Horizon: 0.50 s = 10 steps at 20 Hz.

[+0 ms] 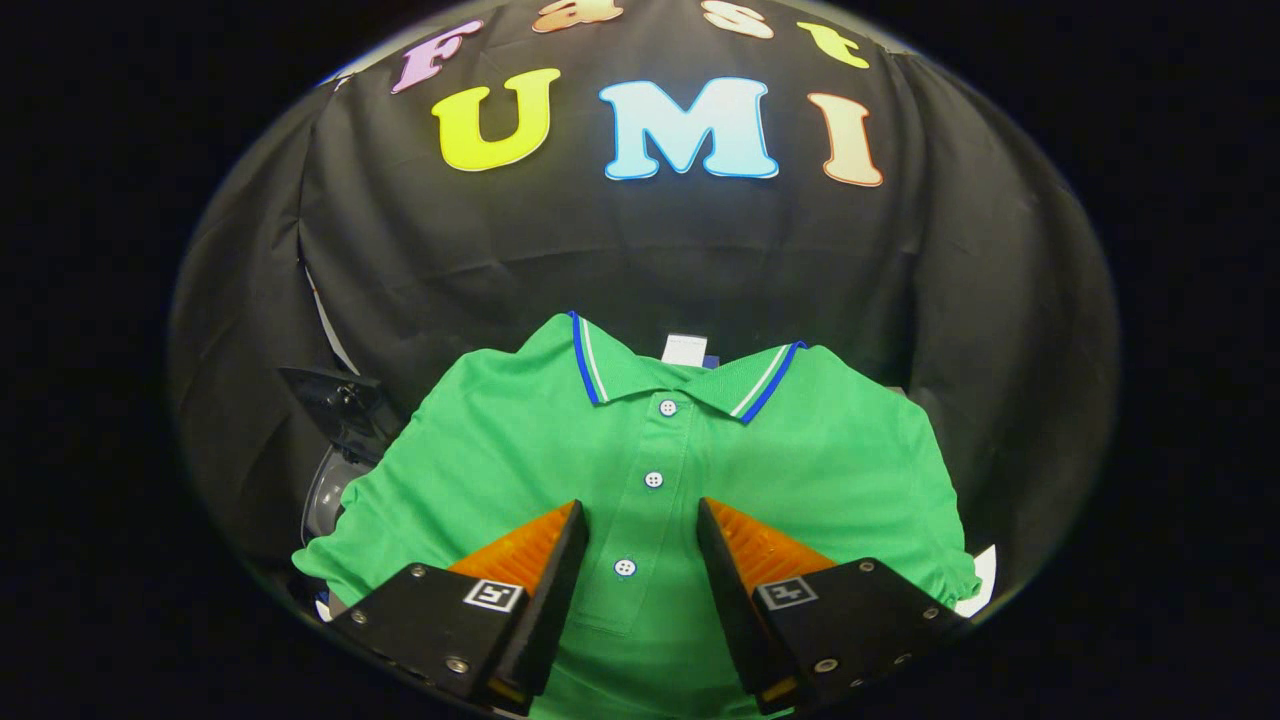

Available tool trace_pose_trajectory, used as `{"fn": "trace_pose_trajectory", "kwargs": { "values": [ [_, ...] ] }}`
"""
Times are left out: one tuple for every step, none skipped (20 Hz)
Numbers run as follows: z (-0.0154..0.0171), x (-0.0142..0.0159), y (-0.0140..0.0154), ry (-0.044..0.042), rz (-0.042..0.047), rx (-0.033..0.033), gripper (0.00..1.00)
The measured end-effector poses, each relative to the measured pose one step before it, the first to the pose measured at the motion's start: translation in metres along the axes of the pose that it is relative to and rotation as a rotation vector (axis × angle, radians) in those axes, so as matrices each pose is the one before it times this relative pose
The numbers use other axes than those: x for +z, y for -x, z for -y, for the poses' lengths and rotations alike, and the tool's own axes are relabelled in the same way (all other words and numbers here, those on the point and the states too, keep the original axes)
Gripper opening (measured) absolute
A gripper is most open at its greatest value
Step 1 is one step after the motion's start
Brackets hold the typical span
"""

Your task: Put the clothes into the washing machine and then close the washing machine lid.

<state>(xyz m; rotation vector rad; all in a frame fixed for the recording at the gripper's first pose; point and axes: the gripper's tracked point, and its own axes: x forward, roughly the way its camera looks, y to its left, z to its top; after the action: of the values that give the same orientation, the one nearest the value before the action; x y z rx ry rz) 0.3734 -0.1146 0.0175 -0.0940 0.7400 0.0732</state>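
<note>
Black cloth wall behind. Green polo shirt [800, 450] spread flat, collar far, button placket running toward gripper [641, 520]. Gripper fingers spread apart above shirt's near half, placket and lowest button between them, not pinching anything. Washing machine [335, 440], dark and partly hidden, at shirt's far left.

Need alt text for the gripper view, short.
A green polo shirt lies flat with its collar away from the open gripper, whose fingers straddle the button placket. A dark washing machine sits beyond the shirt's sleeve, against black cloth.
</note>
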Motion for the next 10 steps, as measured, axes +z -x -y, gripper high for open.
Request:
{"fn": "trace_pose_trajectory", "kwargs": {
  "values": [
    [-0.0016, 0.00072, -0.00005, 0.00193, -0.00041, 0.01209, 0.62],
    [-0.00173, -0.00048, 0.0004, 0.00302, 0.00372, 0.00934, 0.53],
    [-0.00088, 0.00186, 0.00079, -0.00194, 0.00694, 0.00654, 0.43],
    [-0.00041, -0.00027, -0.00052, -0.00038, 0.00882, 0.00834, 0.33],
    [-0.00116, 0.00082, 0.00098, 0.00597, 0.00969, 0.00473, 0.19],
    [-0.00078, -0.00006, 0.001, 0.01016, 0.00971, 0.00232, 0.16],
    [0.00008, 0.00043, 0.00029, 0.00447, 0.00878, -0.0003, 0.12],
    [0.00076, 0.0003, 0.00074, -0.00638, 0.01092, -0.00345, 0.09],
    [-0.0003, 0.00139, 0.00135, -0.00843, 0.00571, -0.00062, 0.02],
    [-0.00131, 0.00051, -0.00168, -0.00577, 0.0105, 0.00289, 0.0]
  ]
}}
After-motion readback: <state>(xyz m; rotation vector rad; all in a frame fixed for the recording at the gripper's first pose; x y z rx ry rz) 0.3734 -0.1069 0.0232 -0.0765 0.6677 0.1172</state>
